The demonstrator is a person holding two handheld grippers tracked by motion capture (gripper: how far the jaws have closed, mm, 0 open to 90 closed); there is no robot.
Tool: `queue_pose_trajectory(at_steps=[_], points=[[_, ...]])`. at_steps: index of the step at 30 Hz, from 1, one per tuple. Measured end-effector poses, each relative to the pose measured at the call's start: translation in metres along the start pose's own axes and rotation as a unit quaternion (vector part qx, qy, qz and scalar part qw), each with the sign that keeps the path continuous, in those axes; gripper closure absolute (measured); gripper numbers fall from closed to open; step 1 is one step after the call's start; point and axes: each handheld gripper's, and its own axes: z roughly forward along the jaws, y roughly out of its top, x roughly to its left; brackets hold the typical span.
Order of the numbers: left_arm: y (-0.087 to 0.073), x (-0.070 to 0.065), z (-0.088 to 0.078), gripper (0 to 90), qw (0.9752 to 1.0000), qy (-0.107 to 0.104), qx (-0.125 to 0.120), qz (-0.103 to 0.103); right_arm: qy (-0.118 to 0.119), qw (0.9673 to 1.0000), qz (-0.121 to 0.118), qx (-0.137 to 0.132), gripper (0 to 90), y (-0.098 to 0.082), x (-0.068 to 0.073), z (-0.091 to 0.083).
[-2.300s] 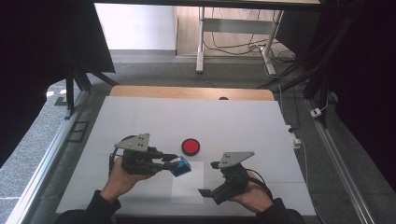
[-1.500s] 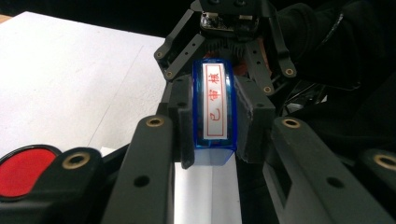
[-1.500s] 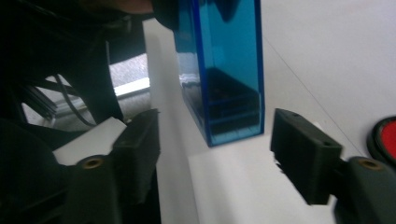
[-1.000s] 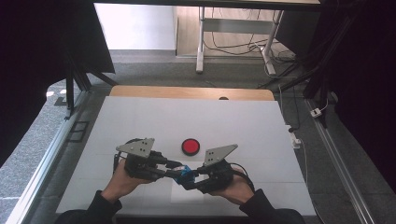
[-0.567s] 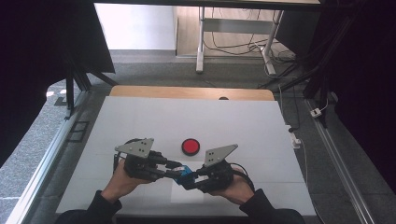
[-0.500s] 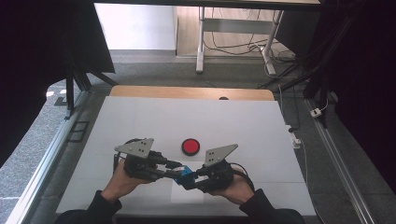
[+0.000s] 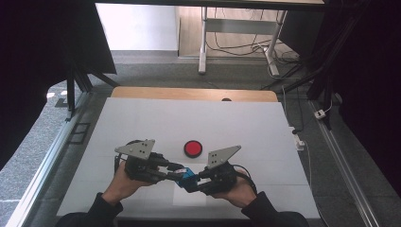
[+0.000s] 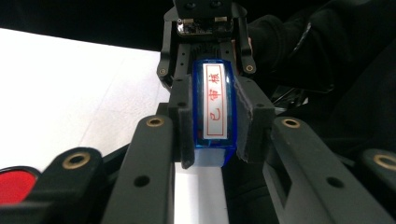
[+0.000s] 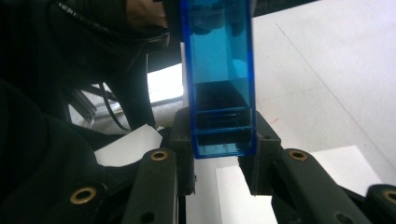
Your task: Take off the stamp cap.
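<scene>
Close to the person, both hands meet over the near middle of the white tabletop (image 7: 142, 118). The left gripper (image 7: 176, 171) has its fingers (image 8: 182, 116) clamped on one end of a small translucent blue plastic stamp block (image 7: 188, 177) with a white label of red characters. The right gripper (image 7: 197, 179) faces it; its fingers (image 9: 261, 149) have just been closing and now pinch the block's other end. Just beyond lies a round red button-like disc (image 7: 193, 148), apart from the grippers.

Red round button (image 7: 193, 148) on a white table (image 7: 189, 118), wooden strip (image 7: 189, 93) along its far edge, cables (image 7: 236, 45) on floor beyond
</scene>
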Motion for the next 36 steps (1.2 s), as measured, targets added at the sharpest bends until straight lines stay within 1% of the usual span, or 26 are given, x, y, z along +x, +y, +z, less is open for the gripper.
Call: queue_pose_trajectory(at_steps=[1,2,3,4,5,7,8,9,10,11,13,14,15,16,17,19,20,21,22,24,28,31,32,33,34,36], points=[[0.000,0.000,0.000,71.1,1.0000,-0.004,-0.001,-0.003,0.000,1.0000,-0.008,0.001,69.8,0.000,0.001,0.000],[0.000,0.001,0.000,71.1,1.0000,-0.007,-0.002,-0.005,0.000,1.0000,-0.008,0.001,69.8,0.000,0.001,0.000],[0.000,0.001,0.000,71.1,0.9999,-0.011,-0.002,-0.007,-0.003,0.9997,-0.022,0.005,69.9,0.001,0.003,0.000],[0.000,0.001,0.000,71.1,0.9999,-0.014,-0.002,-0.007,-0.003,0.9995,-0.030,0.006,69.9,0.001,0.004,0.000],[0.000,0.002,0.000,71.1,0.9998,-0.017,-0.001,-0.009,-0.003,0.9995,-0.030,0.006,69.9,0.001,0.004,0.000],[-0.001,0.002,0.001,71.1,0.9998,-0.019,0.000,-0.010,-0.005,0.9992,-0.038,0.011,69.9,0.001,0.005,0.000],[-0.001,0.002,0.001,71.1,0.9998,-0.019,0.000,-0.010,-0.005,0.9992,-0.038,0.011,69.9,0.001,0.005,0.000],[-0.001,0.002,0.001,71.1,0.9999,-0.015,0.001,-0.009,-0.007,0.9995,-0.030,0.013,69.9,0.001,0.004,0.000],[0.000,0.000,0.001,71.2,1.0000,-0.002,0.004,0.001,-0.007,0.9997,-0.019,0.015,69.9,0.001,0.003,0.000],[0.000,0.000,0.001,71.2,1.0000,-0.002,0.004,0.001,-0.009,0.9998,-0.010,0.013,69.9,0.001,0.002,0.001],[0.001,-0.002,0.001,71.1,0.9998,0.012,0.011,0.011,-0.008,0.9999,0.008,0.011,69.8,0.000,-0.001,0.001],[0.001,-0.002,0.002,71.1,0.9997,0.015,0.014,0.014,-0.008,0.9999,0.008,0.011,69.8,0.000,-0.001,0.001],[0.001,-0.003,0.002,71.2,0.9996,0.019,0.015,0.016,-0.007,0.9998,0.017,0.013,69.8,-0.001,-0.002,0.001],[0.001,-0.003,0.002,71.2,0.9995,0.020,0.016,0.019,-0.008,0.9997,0.020,0.013,69.8,-0.002,-0.003,0.001],[0.001,-0.003,0.002,71.2,0.9995,0.020,0.016,0.018,-0.008,0.9997,0.018,0.014,69.7,-0.002,-0.002,0.001],[0.001,-0.003,0.002,71.2,0.9996,0.015,0.016,0.016,-0.006,0.9998,0.007,0.018,69.8,-0.002,-0.002,0.001],[0.001,-0.001,0.000,71.2,0.9999,0.011,0.007,0.010,-0.010,0.9997,-0.002,0.022,69.8,-0.002,-0.001,0.001],[0.001,-0.001,0.000,71.2,0.9999,0.011,0.007,0.010,-0.013,0.9995,-0.009,0.028,69.8,-0.002,0.000,0.001],[0.001,-0.001,-0.004,71.2,0.9998,0.016,0.003,0.007,-0.014,0.9995,-0.010,0.027,69.8,-0.003,0.000,0.001],[0.001,-0.001,-0.006,71.2,0.9998,0.019,0.001,0.007,-0.019,0.9995,-0.006,0.025,69.8,-0.003,-0.001,-0.001],[0.002,-0.002,-0.006,71.1,0.9997,0.022,0.004,0.006,-0.024,0.9995,-0.006,0.021,69.7,-0.003,-0.002,-0.002],[0.002,-0.002,-0.005,71.0,0.9996,0.028,0.004,-0.008,-0.033,0.9992,-0.008,0.022,69.6,-0.004,-0.001,-0.003],[0.002,-0.002,-0.006,71.0,0.9995,0.031,0.004,-0.009,-0.033,0.9992,-0.008,0.022,69.6,-0.004,-0.001,-0.003],[0.002,-0.002,-0.007,71.0,0.9993,0.036,0.003,-0.011,-0.046,0.9986,-0.015,0.022,69.6,-0.005,0.000,-0.004],[0.002,-0.003,-0.007,71.0,0.9992,0.039,0.002,-0.012,-0.051,0.9982,-0.016,0.026,69.5,-0.005,0.001,-0.005],[0.002,-0.003,-0.009,71.0,0.9989,0.044,0.000,-0.013,-0.060,0.9978,-0.015,0.023,69.5,-0.006,0.001,-0.006]])
